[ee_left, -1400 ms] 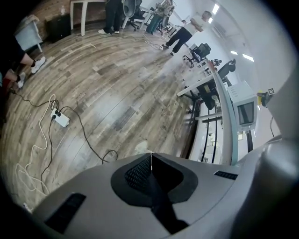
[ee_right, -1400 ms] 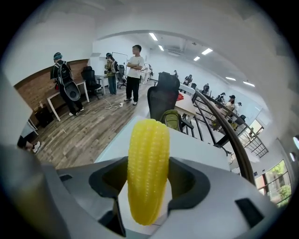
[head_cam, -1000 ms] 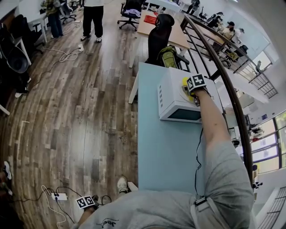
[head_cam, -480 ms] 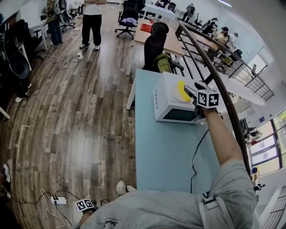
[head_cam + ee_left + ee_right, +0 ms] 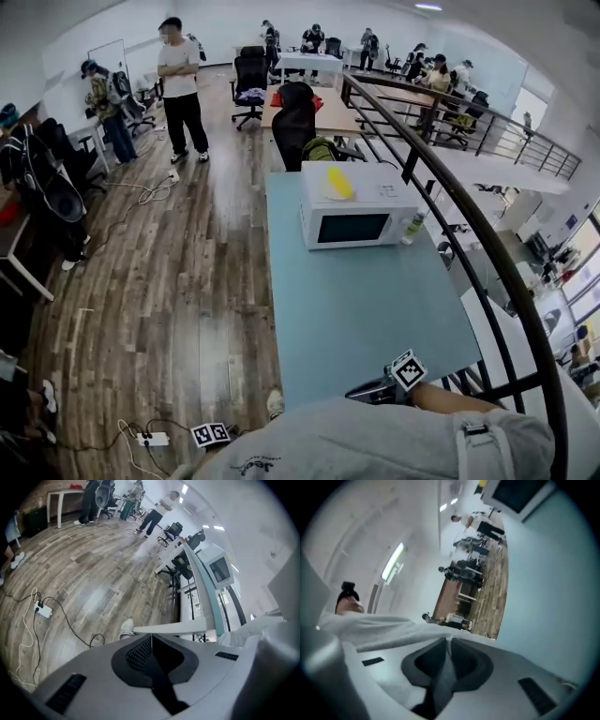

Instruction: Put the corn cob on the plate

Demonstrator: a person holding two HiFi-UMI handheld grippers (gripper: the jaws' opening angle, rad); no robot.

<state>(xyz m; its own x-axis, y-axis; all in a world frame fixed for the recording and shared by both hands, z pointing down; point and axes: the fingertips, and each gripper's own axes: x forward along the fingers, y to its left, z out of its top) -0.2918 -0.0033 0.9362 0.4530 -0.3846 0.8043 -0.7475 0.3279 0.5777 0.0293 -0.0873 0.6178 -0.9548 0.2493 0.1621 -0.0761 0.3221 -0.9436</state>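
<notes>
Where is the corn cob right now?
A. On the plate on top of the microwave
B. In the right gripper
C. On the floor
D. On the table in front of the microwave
A: the corn cob lies on the plate atop the white microwave.

The person wears a grey short-sleeved T-shirt [image 5: 375, 441] with small dark print [image 5: 251, 466], and a white shoe [image 5: 274, 403].

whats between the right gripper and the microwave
Only bare blue table, shown in the head view; the right gripper, jaws closing, holds nothing.
</notes>
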